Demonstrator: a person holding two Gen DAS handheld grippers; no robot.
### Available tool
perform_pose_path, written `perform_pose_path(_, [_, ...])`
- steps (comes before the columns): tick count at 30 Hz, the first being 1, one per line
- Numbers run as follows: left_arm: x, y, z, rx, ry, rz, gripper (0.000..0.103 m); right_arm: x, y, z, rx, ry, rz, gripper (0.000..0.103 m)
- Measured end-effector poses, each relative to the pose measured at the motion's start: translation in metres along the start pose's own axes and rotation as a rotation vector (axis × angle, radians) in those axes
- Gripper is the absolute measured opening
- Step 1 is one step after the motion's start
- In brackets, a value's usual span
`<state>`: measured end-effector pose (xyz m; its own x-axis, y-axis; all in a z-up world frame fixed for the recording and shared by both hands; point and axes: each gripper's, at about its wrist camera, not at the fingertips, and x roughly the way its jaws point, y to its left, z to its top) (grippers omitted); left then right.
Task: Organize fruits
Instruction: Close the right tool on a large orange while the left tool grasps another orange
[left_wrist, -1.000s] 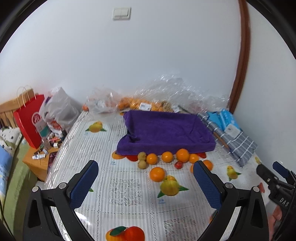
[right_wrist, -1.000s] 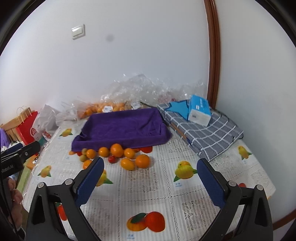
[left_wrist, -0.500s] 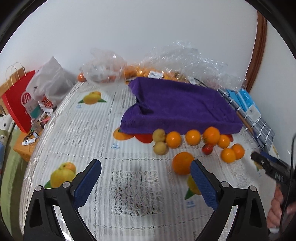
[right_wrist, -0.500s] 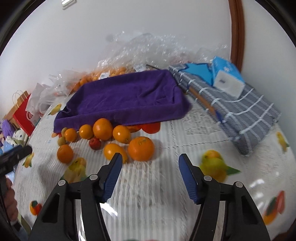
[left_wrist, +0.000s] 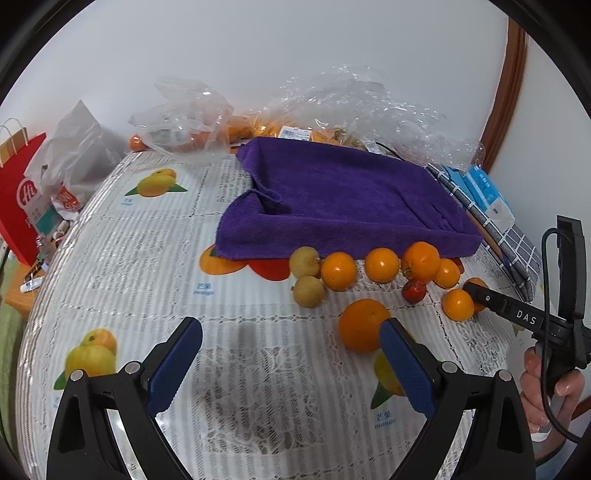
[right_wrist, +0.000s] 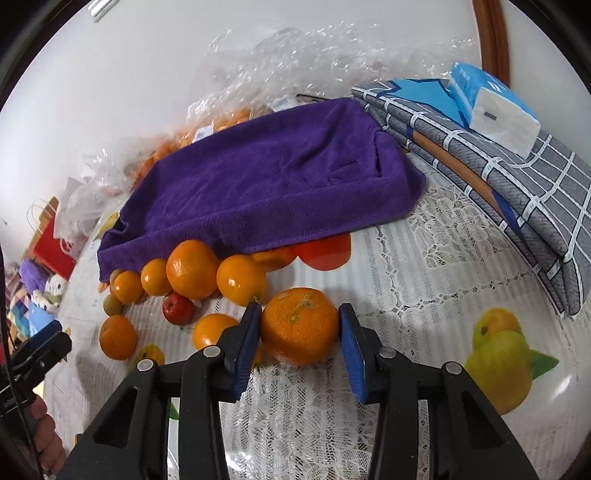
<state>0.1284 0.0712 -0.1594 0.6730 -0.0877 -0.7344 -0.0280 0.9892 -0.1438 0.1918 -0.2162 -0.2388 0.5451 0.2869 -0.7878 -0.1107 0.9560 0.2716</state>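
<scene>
A: Fruits (left_wrist: 380, 264) lie loose along the near edge of the purple towel (left_wrist: 343, 199) on the table (left_wrist: 147, 258), none sorted yet. What has changed in the last second?

B: Starting big: both views have dropped from taking in the wall and the whole table to looking close down on the pile. The left gripper (left_wrist: 291, 365) came down near the left of the pile, jaws released and wide, nothing between them; an orange (left_wrist: 360, 330) sits just beside its right jaw.

A: And the right one?

B: The right gripper (right_wrist: 301, 332) went from wide apart to bracketing the large orange (right_wrist: 299, 325) at the near right of the cluster. Its jaws are closing; the left pad looks to touch the peel, the right pad shows a sliver of gap, so not clenched yet.

A: Meaning?

B: I'd judge the first pick is starting. The small orange (right_wrist: 214, 328) just left of it may get nudged.
</scene>
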Motion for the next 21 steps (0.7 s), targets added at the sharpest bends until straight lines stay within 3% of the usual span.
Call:
perform_pose_path(10, [0.032,-0.026,0.000,0.012,0.063,-0.091,0.092,-0.024,-0.018,-0.015,-0.034,-0.041,-0.113,0.042])
perform_pose_path(14, [0.045,-0.032,-0.005,0.028,0.085,-0.088,0.076,-0.019,-0.018,-0.020,-0.061,-0.045,-0.133,0.043])
perform_pose_path(17, [0.046,-0.035,-0.008,0.058,0.045,-0.064,0.066,-0.020,-0.021,-0.020,-0.062,-0.050,-0.115,0.043])
perform_pose_path(19, [0.047,-0.034,-0.008,0.055,0.042,-0.101,0.054,-0.021,-0.023,-0.022,-0.059,-0.047,-0.109,0.043])
perform_pose_path(20, [0.046,-0.033,-0.008,0.045,0.041,-0.137,0.042,-0.021,-0.023,-0.023,-0.059,-0.051,-0.106,0.045])
perform_pose_path(21, [0.047,-0.032,-0.008,0.029,0.047,-0.175,0.038,-0.021,-0.023,-0.023,-0.065,-0.051,-0.102,0.045])
